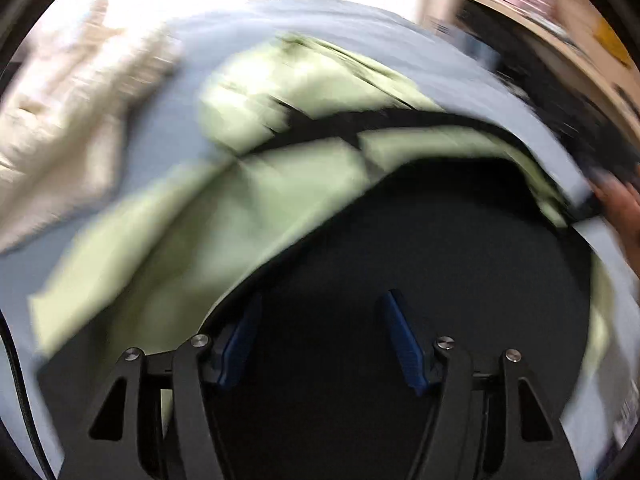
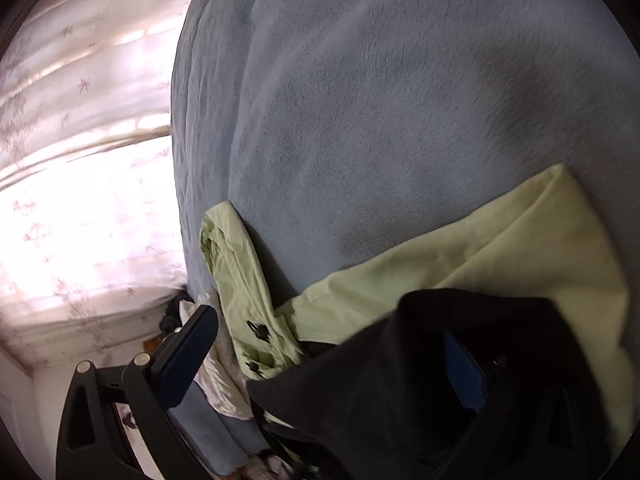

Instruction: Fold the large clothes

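Note:
A large garment, pale green [image 1: 256, 200] with black panels [image 1: 420, 248], lies on a blue blanket [image 1: 168, 160]. The left wrist view is motion-blurred. My left gripper [image 1: 320, 320] is open, its blue-padded fingers [image 1: 404, 344] spread over the black fabric with nothing between them. In the right wrist view the green part [image 2: 460, 276] and a black fold [image 2: 380, 380] lie on the blanket [image 2: 400, 100]. My right gripper [image 2: 332, 344] is open; the black fold drapes over its right finger [image 2: 464, 372], the left finger [image 2: 188, 356] is free.
Light patterned curtains [image 2: 80, 160] hang beyond the bed's edge. A cream cloth [image 1: 60, 140] lies at the left in the left wrist view. A wooden shelf [image 1: 560, 40] with items stands at the right. A hand [image 1: 624, 208] shows at the right edge.

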Demonstrator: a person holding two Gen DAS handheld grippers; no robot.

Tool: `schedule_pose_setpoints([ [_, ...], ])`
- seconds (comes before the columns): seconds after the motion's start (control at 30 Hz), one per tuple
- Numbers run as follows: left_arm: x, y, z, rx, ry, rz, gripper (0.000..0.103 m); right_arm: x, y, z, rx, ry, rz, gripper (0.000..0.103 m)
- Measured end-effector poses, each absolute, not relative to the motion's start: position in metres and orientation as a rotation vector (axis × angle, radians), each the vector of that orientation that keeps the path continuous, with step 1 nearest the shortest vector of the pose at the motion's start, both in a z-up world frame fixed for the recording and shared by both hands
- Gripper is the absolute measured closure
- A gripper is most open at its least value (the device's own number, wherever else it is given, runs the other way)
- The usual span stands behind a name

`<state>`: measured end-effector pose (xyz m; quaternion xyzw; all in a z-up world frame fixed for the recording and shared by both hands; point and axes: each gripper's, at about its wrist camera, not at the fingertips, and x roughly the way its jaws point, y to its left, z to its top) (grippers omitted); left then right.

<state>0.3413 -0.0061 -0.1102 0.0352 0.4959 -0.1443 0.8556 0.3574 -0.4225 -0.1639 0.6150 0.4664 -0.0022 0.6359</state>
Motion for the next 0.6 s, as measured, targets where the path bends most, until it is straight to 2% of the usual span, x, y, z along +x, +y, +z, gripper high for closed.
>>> schedule_pose_setpoints([
  [0.1,0.369,-0.002,-0.110,0.095,1.023,-0.183,0.045,0.353,-0.429,-0.164,1.397,1.089,0.024,0.000],
  [0.37,0.407,-0.015,-0.086,0.150,0.920,0.000,0.047,0.335,-0.436,-0.154,1.285,1.139,0.102,0.000],
  [0.47,0.402,-0.009,-0.061,0.089,0.898,-0.031,0.047,0.329,-0.426,-0.137,1.128,1.146,0.135,0.000],
  [0.6,0.372,0.004,-0.050,0.074,0.905,-0.108,0.047,0.309,-0.400,-0.096,0.751,1.085,0.179,0.000],
])
